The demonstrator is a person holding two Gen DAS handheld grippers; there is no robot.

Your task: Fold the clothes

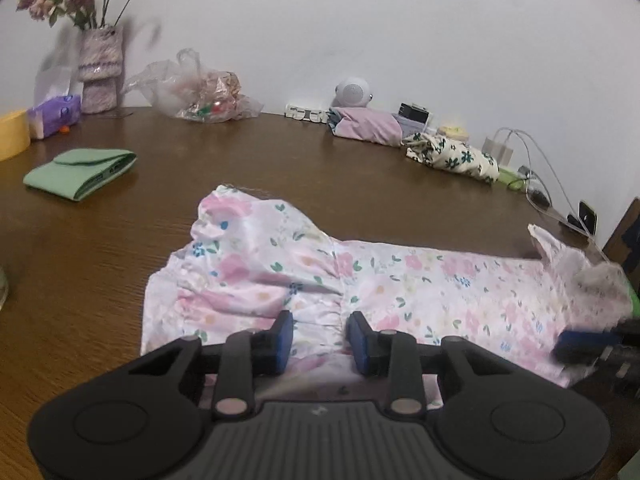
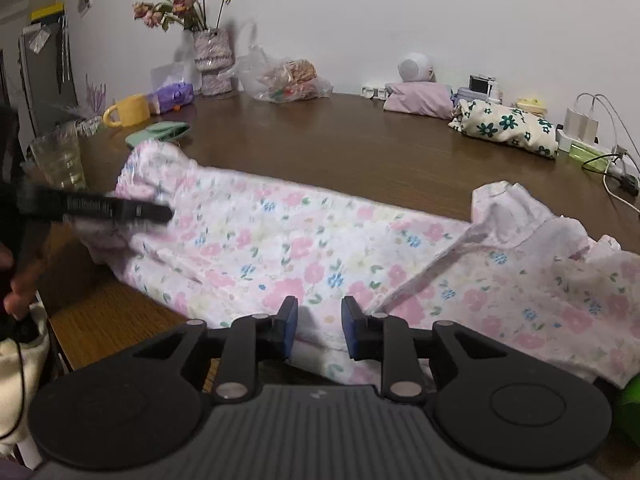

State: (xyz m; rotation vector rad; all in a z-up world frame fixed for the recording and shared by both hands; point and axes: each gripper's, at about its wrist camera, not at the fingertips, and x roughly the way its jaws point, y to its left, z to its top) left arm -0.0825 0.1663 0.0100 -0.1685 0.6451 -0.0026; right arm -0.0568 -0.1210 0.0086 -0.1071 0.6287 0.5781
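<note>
A: Near field, bottom centre of each wrist view. Left gripper (image 1: 319,338) released, jaws parted, hovering over the near hem of the floral garment (image 1: 360,292). Right gripper (image 2: 319,326) likewise released, nothing between its pads.

B: Garment position?

A: Spread across the middle of the brown worktop (image 1: 280,168), wrinkled, one sleeve bunched at mid-left and a ruffled part lifted at the right edge in the left view.

B: Handling?

A: Judged thin, light and limp; likely to sag and slide. Best pinched at hem corners or shoulder seams.

B: Further back?

A: Folded green cloth (image 1: 80,172) upper left; pink bundle (image 1: 366,124) and flowered bundle (image 1: 452,156) along the far edge.
</note>
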